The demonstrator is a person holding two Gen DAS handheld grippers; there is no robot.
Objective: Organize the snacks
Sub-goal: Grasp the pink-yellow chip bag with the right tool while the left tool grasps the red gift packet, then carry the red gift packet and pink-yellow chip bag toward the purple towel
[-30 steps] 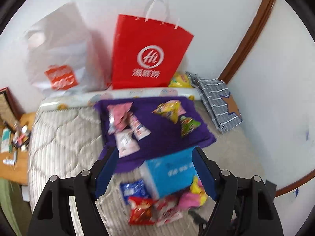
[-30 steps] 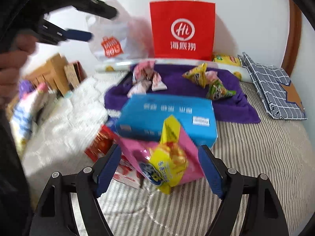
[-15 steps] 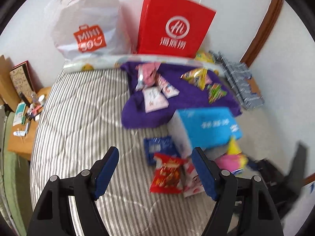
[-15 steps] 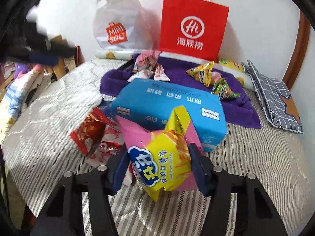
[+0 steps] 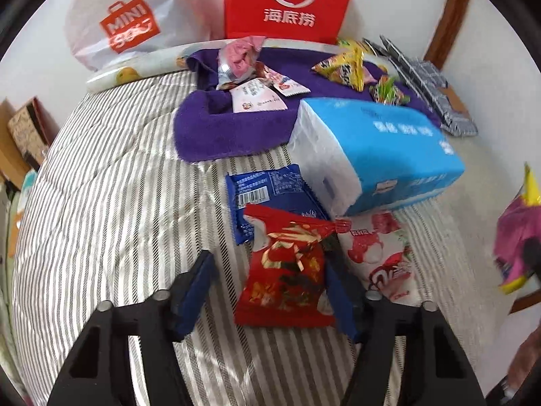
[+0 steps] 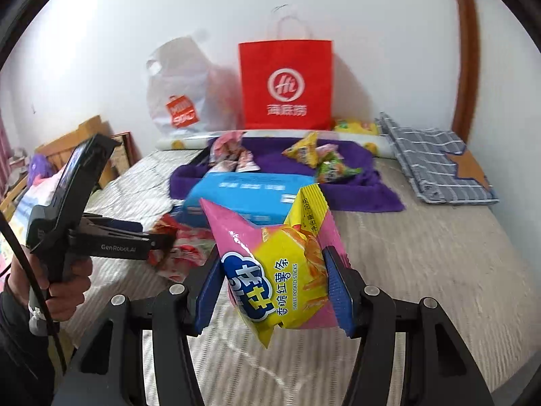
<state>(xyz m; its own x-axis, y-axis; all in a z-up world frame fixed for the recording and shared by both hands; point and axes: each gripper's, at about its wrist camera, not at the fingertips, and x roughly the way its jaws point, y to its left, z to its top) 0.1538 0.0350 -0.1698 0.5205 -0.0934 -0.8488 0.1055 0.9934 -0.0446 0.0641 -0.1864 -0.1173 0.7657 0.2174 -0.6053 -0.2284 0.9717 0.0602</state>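
Observation:
My right gripper [image 6: 275, 292] is shut on a pink and yellow sweet potato sticks bag [image 6: 280, 264] and holds it above the striped bed; the bag also shows at the right edge of the left wrist view [image 5: 517, 237]. My left gripper [image 5: 270, 287] is open low over the bed, its fingers on either side of a red snack bag [image 5: 287, 270]. A dark blue packet [image 5: 270, 199] and a white and red lychee packet [image 5: 382, 253] lie beside it. More snacks lie on a purple towel [image 5: 216, 128]: pink packets [image 5: 243, 64] and yellow and green ones [image 5: 348, 64].
A blue tissue pack [image 5: 378, 149] lies between the towel and the loose packets. A red paper bag [image 5: 287, 0] and a white plastic bag [image 5: 128, 27] stand against the wall. A grey checked cloth [image 6: 436, 162] lies at the right. Cluttered furniture [image 5: 23, 128] stands left of the bed.
My left gripper has dropped and moved in around the red snack bag. My right gripper has closed on the pink and yellow bag and lifted it up and back from the tissue pack.

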